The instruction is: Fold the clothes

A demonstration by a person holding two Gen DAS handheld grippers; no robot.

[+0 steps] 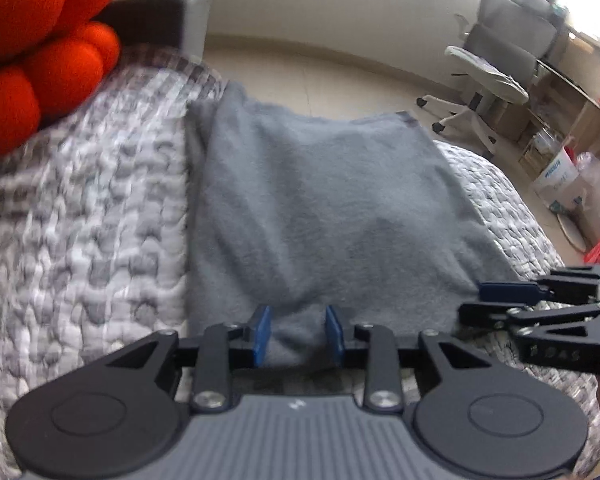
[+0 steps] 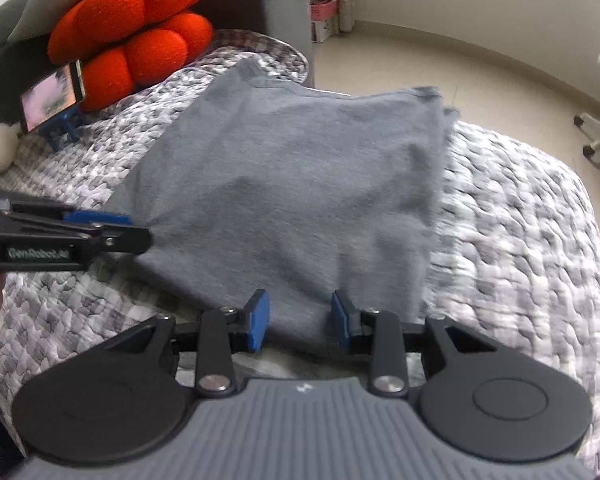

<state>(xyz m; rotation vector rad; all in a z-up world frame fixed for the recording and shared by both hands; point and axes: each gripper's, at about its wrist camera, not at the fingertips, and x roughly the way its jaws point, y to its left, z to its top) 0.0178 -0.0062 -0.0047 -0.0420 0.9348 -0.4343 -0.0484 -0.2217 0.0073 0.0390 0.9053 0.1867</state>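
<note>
My left hand-held gripper has its blue pads apart with the near edge of the grey garment bunched up between them; the cloth fills the gap, yet I cannot tell whether the pads truly pinch it. My right hand-held gripper stands the same way at the near right stretch of that edge, pads parted, cloth between them, and again I cannot say for sure that it is clamped. In the left wrist view the right tool comes in from the right side, its tip at the garment's near right corner; in the right wrist view the left tool reaches in from the left to the near left corner.

The garment lies on the bed, over a grey and white quilted cover, already narrowed to a rough rectangle whose far edge sits near the bed's far side. An orange cushion rests at the far left, well clear of the cloth.

I judge I am at the start of a lengthwise fold: both near corners taken, ready to carry them to the far edge. The next move calls for a firm pinch on both sides, an even lift, and matched travel so the edges meet squarely.
</note>
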